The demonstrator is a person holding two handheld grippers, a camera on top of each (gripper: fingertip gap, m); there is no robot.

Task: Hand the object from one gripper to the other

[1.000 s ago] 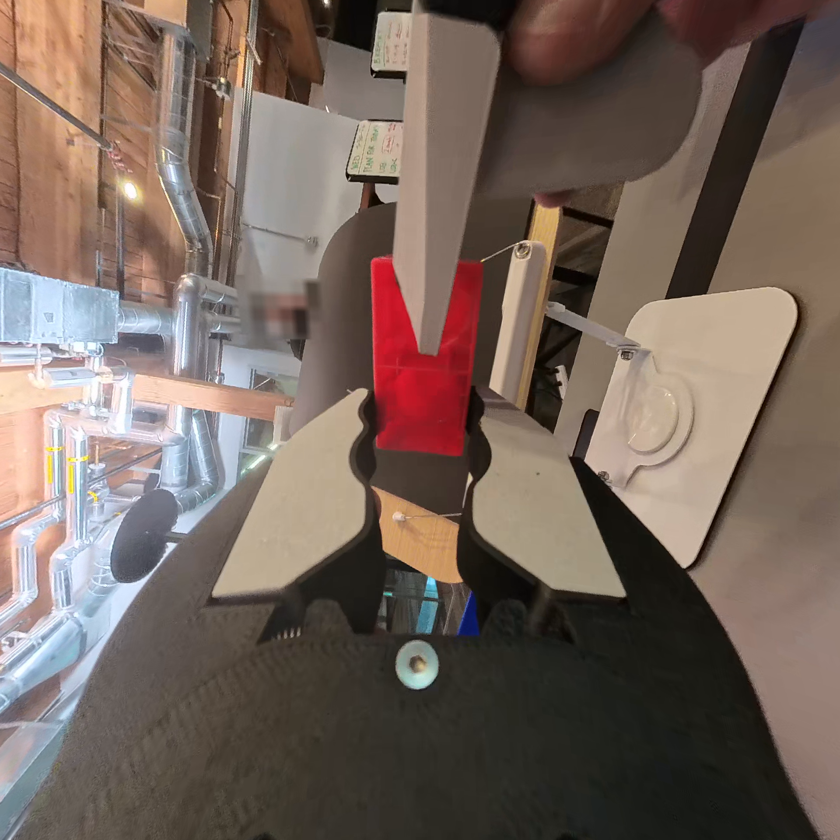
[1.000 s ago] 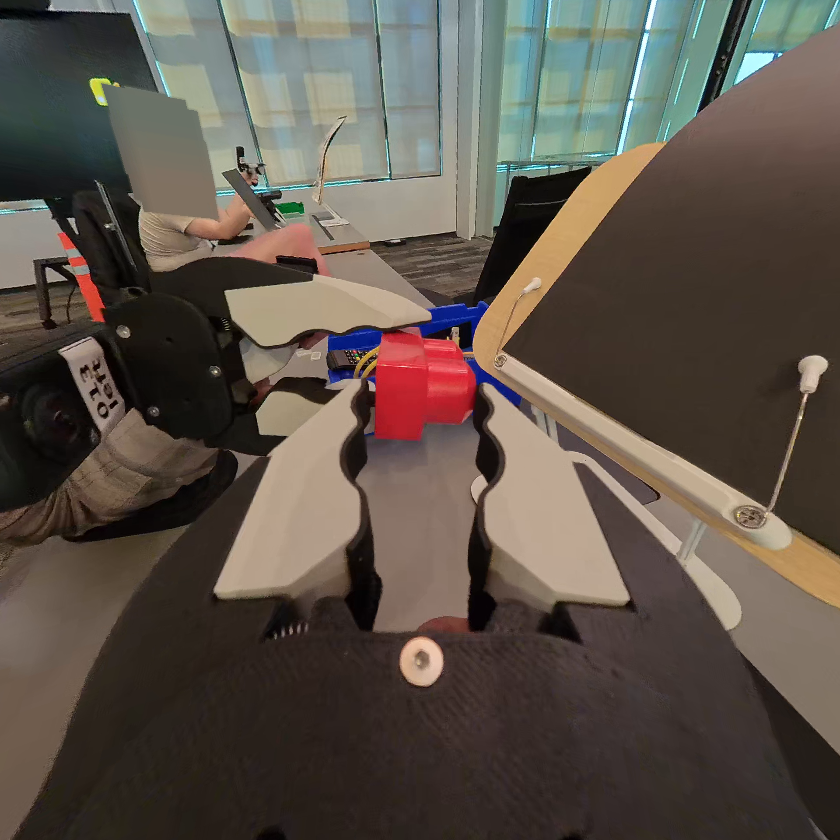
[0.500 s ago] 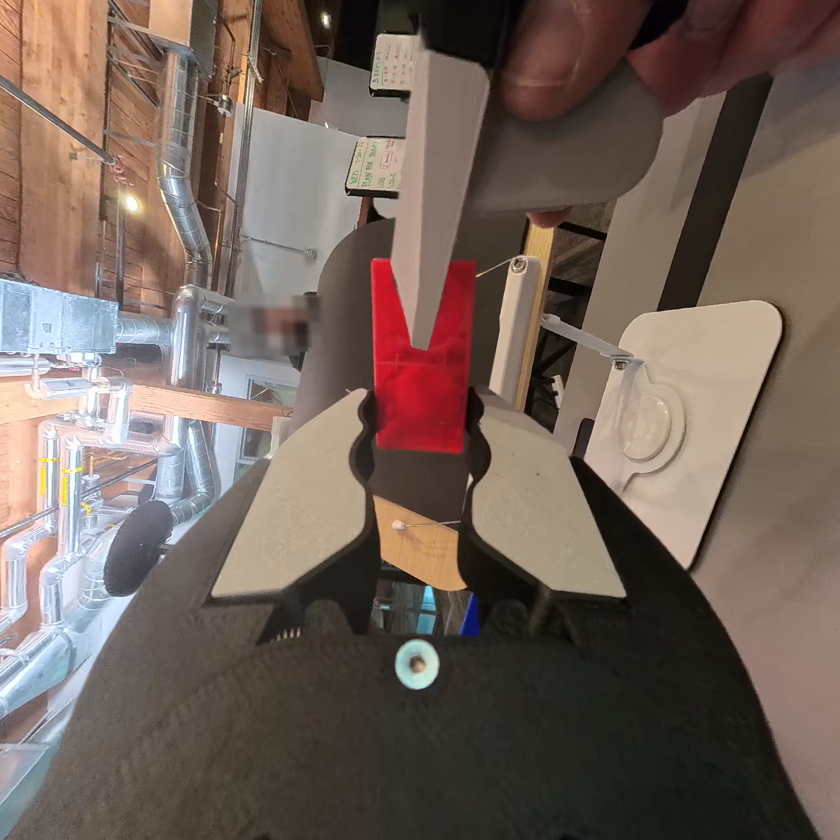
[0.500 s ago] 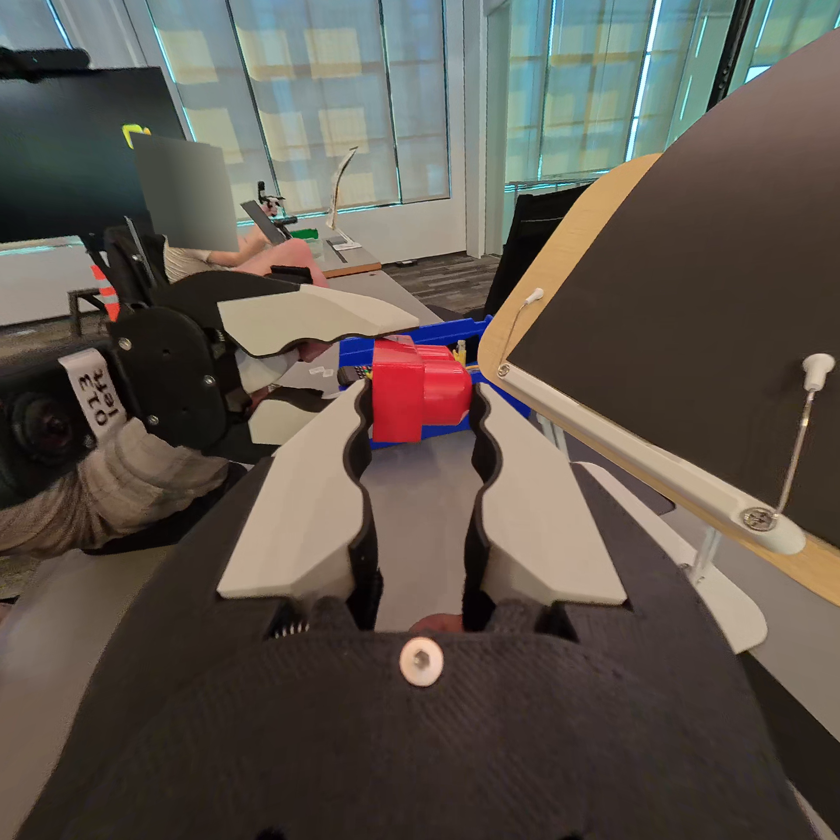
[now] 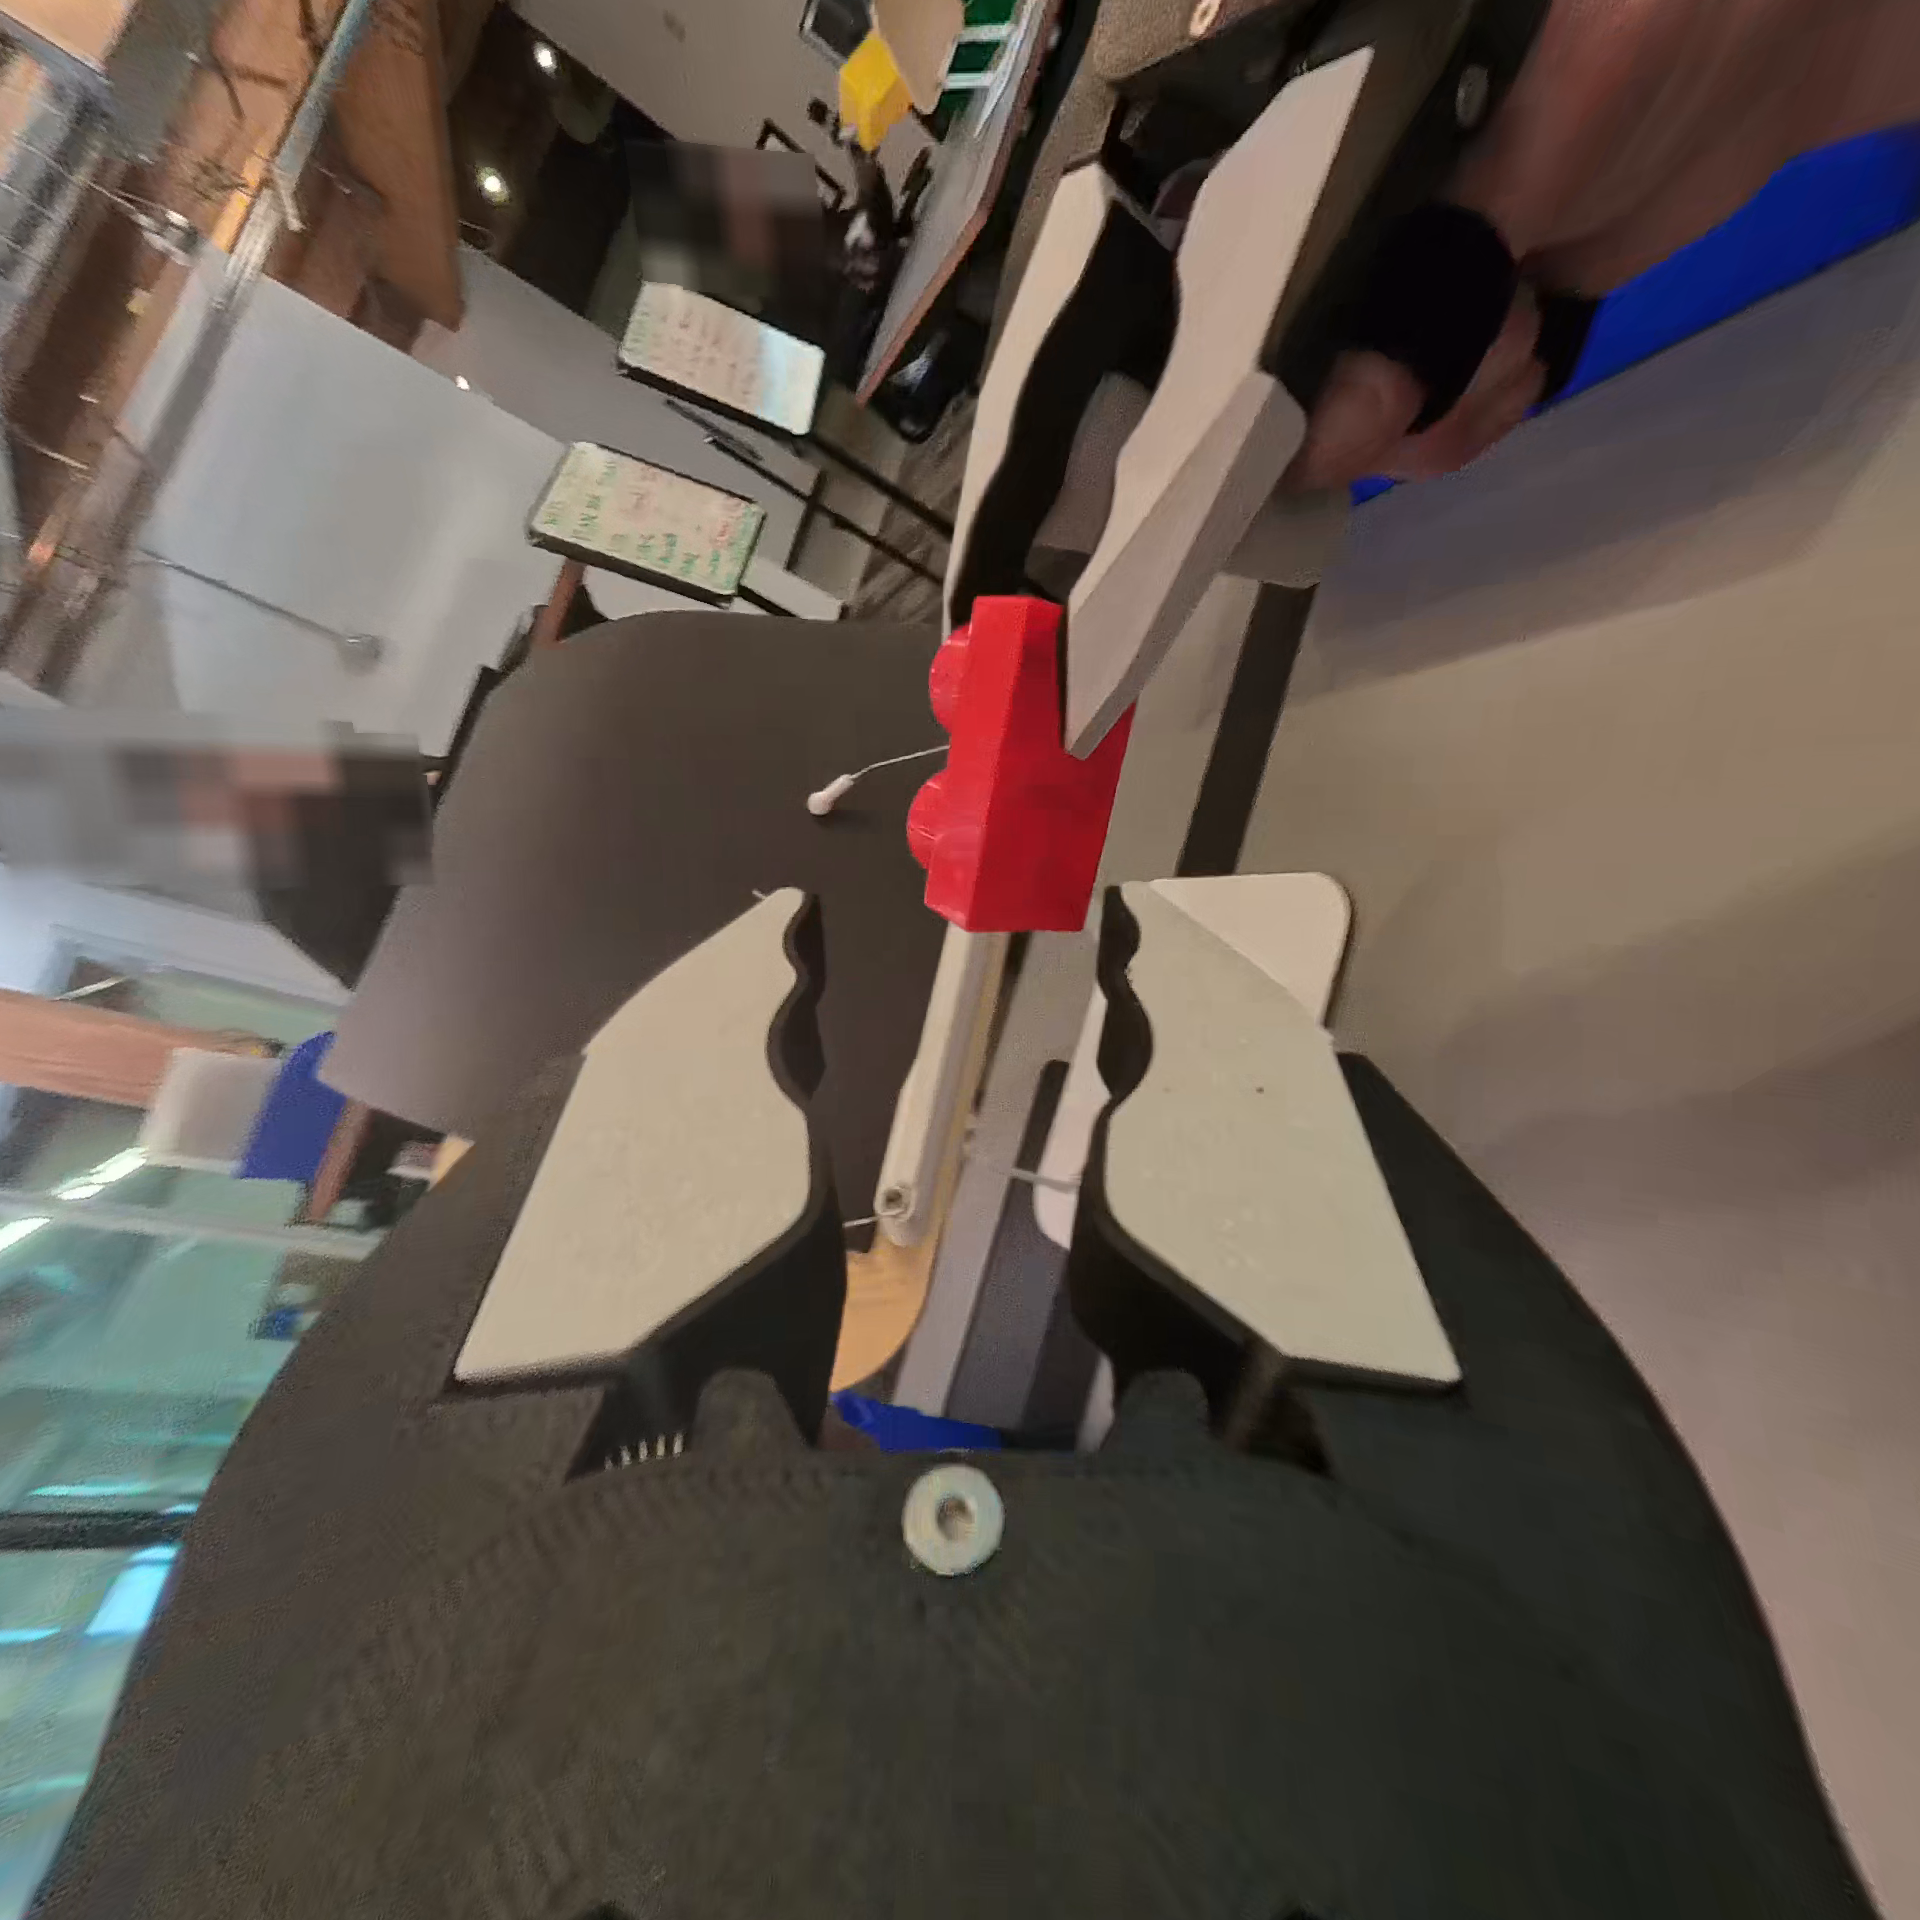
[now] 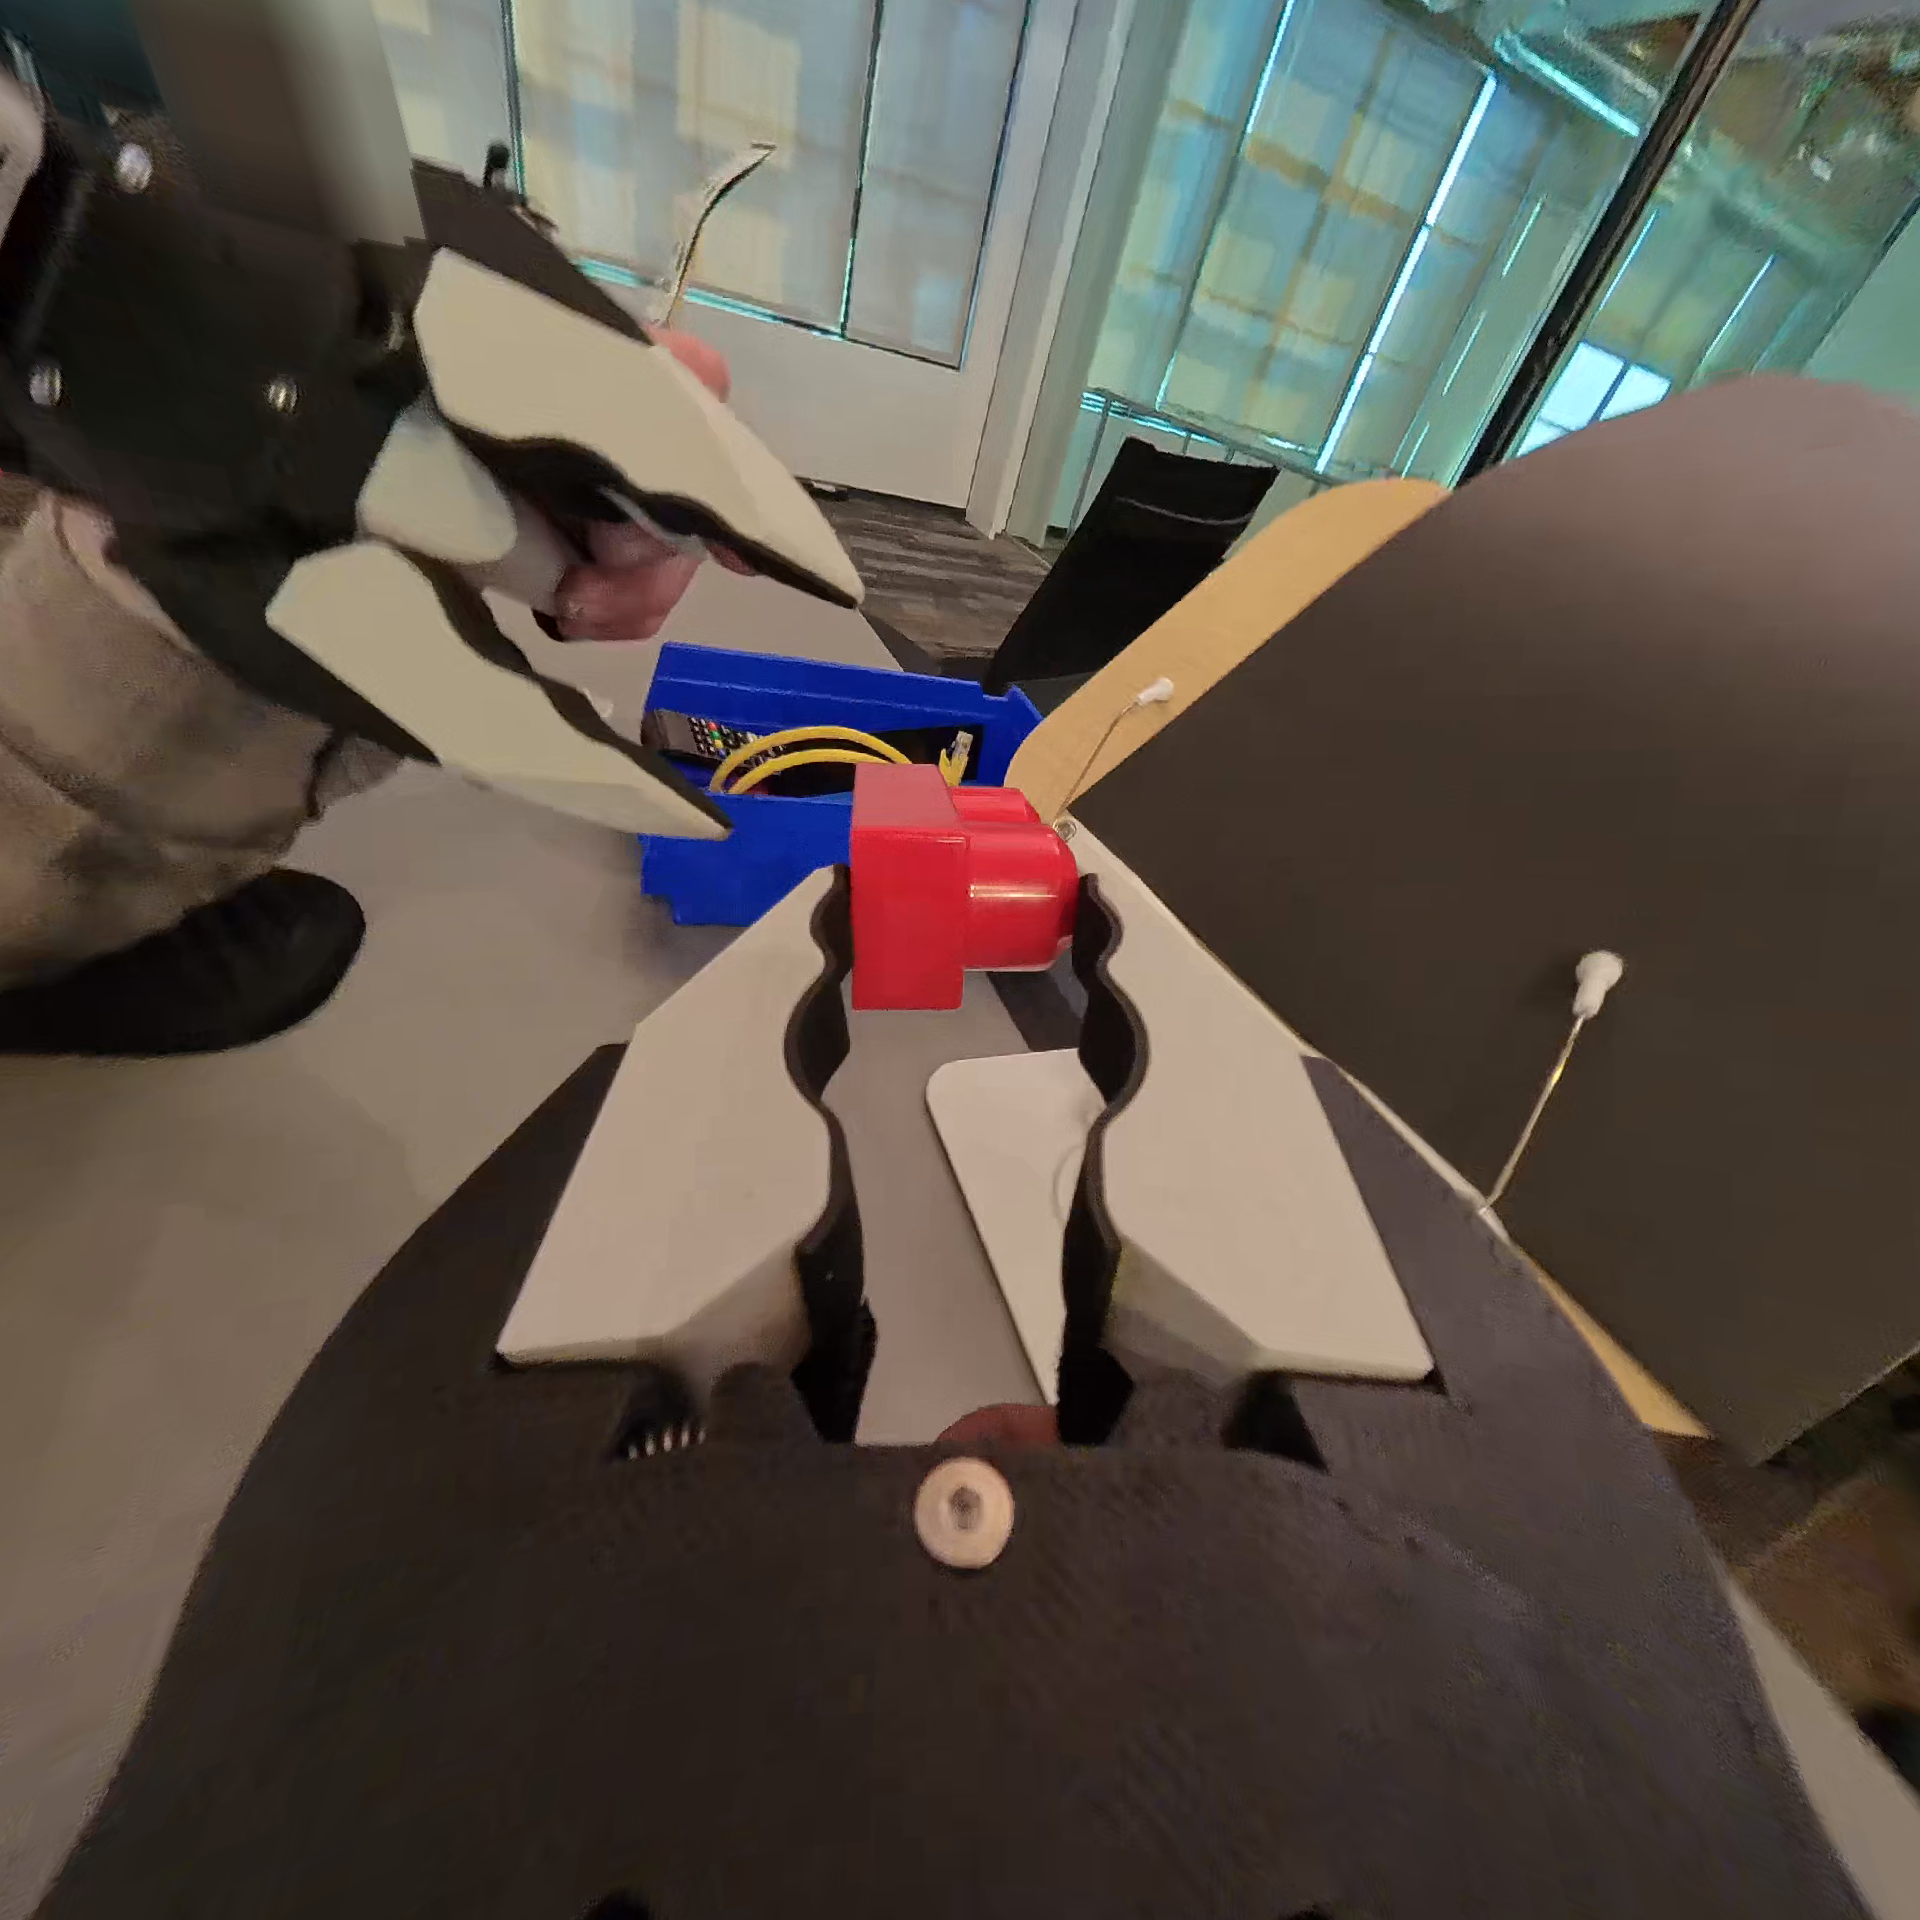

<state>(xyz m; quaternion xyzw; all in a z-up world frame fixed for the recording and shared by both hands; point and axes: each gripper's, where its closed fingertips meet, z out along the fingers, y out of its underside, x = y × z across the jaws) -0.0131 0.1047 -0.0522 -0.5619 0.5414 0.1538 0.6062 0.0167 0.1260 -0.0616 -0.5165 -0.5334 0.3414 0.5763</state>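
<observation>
we are clamping the red block [image 6: 940, 899] between the tips of our right tool [image 6: 961, 914], above the grey surface [image 6: 312, 1143]. our left tool [image 5: 961, 956] is gaping wide, holding nothing, just beside the block. a blue bin [image 6: 748, 862] is sitting beyond, with tall windows [image 6: 1195, 208] behind.

Left claw [image 5: 961, 935] agape — right claw [image 6: 961, 925] clamped.

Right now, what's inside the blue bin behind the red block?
In the blue bin: coiled yellow cable and a dark remote-like item. The red block and the left gripper fingers cover the rest.
</observation>
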